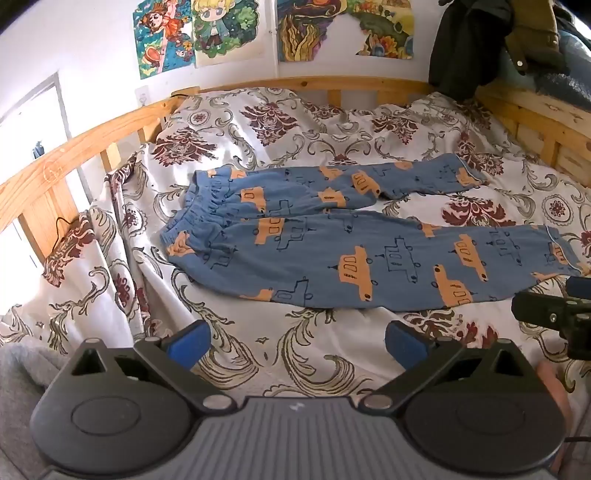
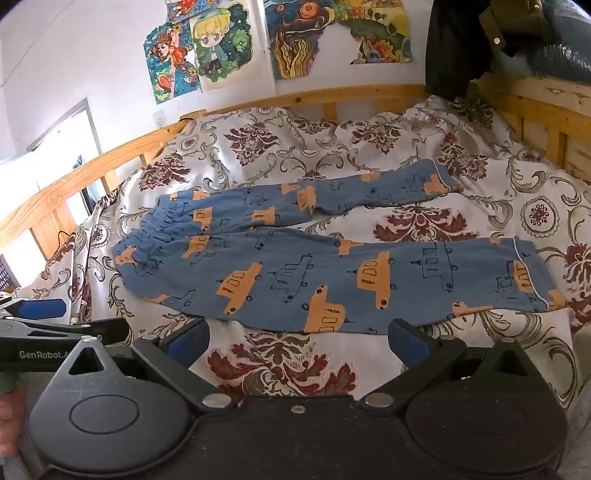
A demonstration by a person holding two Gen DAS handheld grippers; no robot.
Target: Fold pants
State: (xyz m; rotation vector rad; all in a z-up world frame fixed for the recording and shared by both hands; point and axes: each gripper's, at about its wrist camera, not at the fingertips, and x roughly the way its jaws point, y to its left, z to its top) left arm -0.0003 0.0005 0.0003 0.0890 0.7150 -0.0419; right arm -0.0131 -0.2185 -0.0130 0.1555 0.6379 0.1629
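Both the left gripper [image 1: 297, 345] and the right gripper [image 2: 297, 341] have their jaws spread wide, holding nothing, above the patterned bedspread [image 1: 295, 354]. Just beyond them the blue pants [image 1: 332, 236] lie unfolded across the bed, waistband left, legs apart.

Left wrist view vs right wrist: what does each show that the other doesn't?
Only left wrist: the right gripper entering at the right edge, jaws not readable there, and grey fabric at lower left.

Only right wrist: the left gripper at the left edge, with "GenRobot" lettering and fingers holding it.

Both: blue pants laid flat, legs spread, on the floral bedspread, wooden bed frame, wall posters; each camera's own jaws open, empty.
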